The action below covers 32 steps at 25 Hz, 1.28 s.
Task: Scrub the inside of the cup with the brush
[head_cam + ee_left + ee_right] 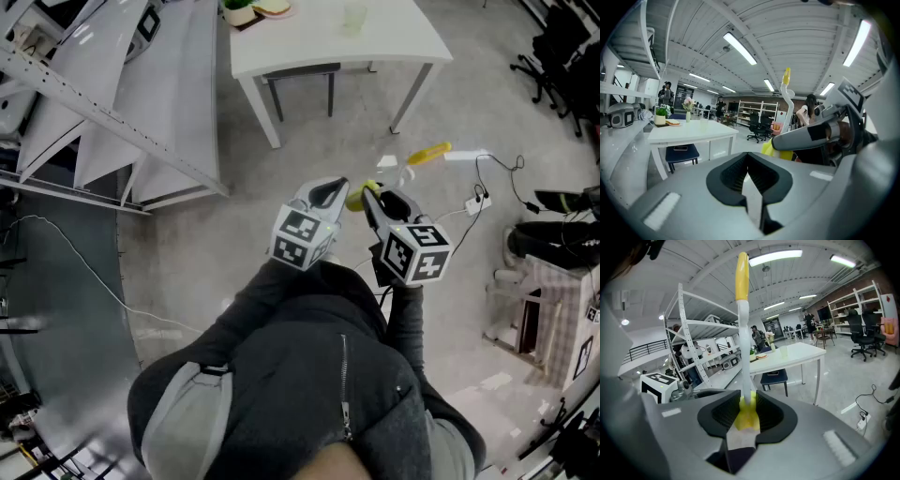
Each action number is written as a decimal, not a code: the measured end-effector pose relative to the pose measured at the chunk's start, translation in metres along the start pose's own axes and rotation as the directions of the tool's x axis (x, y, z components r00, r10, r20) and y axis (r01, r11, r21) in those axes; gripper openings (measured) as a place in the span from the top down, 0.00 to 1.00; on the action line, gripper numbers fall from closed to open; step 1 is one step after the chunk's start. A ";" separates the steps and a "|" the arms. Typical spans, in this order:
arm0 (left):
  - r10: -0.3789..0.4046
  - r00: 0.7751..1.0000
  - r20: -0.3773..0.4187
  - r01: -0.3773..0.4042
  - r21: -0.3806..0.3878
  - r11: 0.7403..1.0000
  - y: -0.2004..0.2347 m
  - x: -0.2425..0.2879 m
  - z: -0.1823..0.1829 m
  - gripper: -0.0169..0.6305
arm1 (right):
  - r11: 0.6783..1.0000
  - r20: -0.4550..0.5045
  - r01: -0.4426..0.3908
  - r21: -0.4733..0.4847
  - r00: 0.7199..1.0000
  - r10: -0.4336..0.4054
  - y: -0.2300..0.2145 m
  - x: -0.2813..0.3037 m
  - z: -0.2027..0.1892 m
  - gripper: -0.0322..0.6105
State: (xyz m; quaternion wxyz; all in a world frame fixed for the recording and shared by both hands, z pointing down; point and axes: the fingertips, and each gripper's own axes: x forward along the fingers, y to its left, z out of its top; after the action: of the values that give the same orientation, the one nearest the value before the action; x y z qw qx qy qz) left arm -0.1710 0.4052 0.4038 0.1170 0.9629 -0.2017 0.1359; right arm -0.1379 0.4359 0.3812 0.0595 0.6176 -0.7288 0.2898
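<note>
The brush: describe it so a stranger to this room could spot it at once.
Near the white rectangular table, a person holds two grey grippers. The long brush, white-stemmed with yellow ends, stands clamped in the right gripper. The left gripper is shut on nothing.

White surface point(309, 42) stands at top centre, with a dark stool point(302, 75) tucked beneath it. Potted plant point(238, 9) and plate of bread point(272, 7) sit at its upper left edge. White shelving rack point(112, 103) occupies upper left. Power strip point(478, 201) with cable lies on the floor point(234, 244), right of centre.
</note>
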 end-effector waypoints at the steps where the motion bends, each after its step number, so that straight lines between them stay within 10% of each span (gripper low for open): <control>1: -0.002 1.000 -0.002 0.002 0.000 1.000 -0.001 0.000 -0.001 0.96 | 1.000 -0.001 0.001 0.002 1.000 -0.001 0.000 0.000 -0.001 0.79; 32: -0.006 1.000 -0.012 0.006 -0.049 0.999 -0.002 0.004 -0.007 0.96 | 0.996 0.045 0.070 0.051 0.996 -0.072 -0.015 0.001 0.001 0.78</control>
State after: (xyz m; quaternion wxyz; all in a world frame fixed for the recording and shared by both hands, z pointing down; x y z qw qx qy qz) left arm -0.1680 0.4078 0.4107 0.1420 0.9595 -0.2013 0.1365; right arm -0.1240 0.4336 0.3854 0.0373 0.6511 -0.7001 0.2907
